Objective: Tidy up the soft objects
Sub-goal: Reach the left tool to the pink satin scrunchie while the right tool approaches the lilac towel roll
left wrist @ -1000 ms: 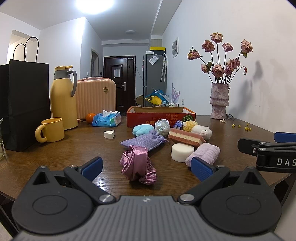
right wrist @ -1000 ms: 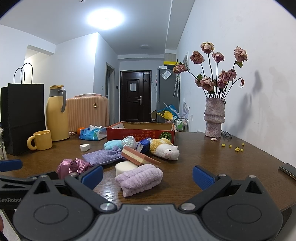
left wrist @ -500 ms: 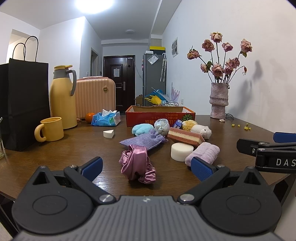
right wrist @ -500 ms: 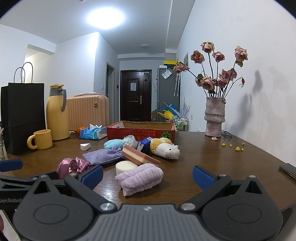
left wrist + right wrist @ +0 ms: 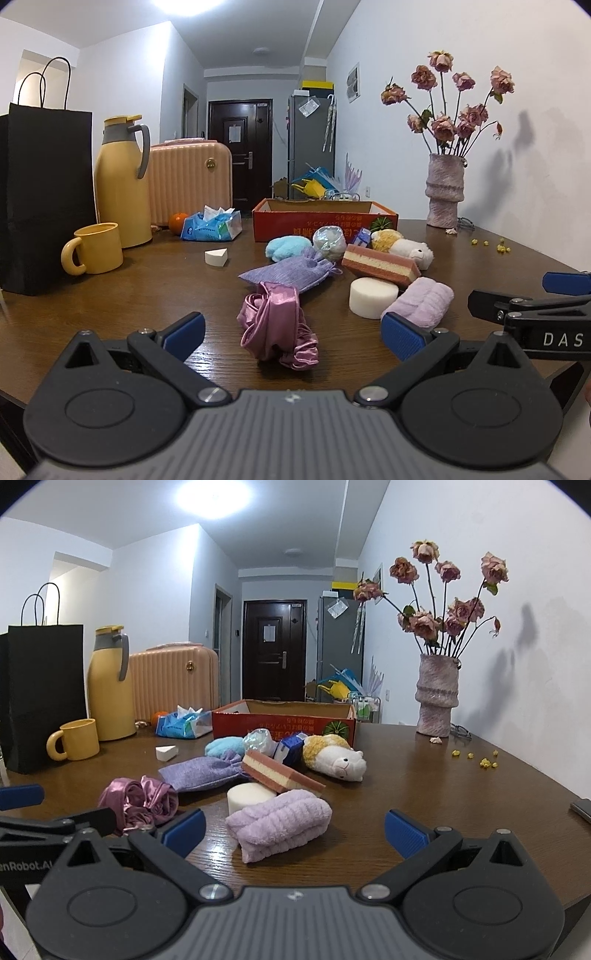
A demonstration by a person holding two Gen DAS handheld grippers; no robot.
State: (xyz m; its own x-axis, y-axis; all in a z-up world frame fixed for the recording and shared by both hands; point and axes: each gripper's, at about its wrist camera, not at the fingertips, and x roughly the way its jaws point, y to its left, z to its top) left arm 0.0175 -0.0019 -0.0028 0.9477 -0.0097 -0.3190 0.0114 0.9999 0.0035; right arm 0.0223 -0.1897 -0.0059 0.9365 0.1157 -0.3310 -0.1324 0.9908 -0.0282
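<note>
1. My left gripper point(image 5: 293, 334) is spread wide and empty, the pink satin scrunchie point(image 5: 275, 323) lying on the table point(image 5: 110, 295) between its fingers.
2. My right gripper point(image 5: 294, 830) gapes too, holding nothing, with the lilac rolled towel point(image 5: 279, 823) just ahead.
3. The red box point(image 5: 284, 723) stands behind the pile.

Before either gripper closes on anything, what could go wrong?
1. The towel touches the sponge and sits under the cake's corner; lifting it may drag both.
2. The scrunchie is slick satin and may slip from the left gripper.
3. The right gripper sits close alongside; both could collide.
</note>
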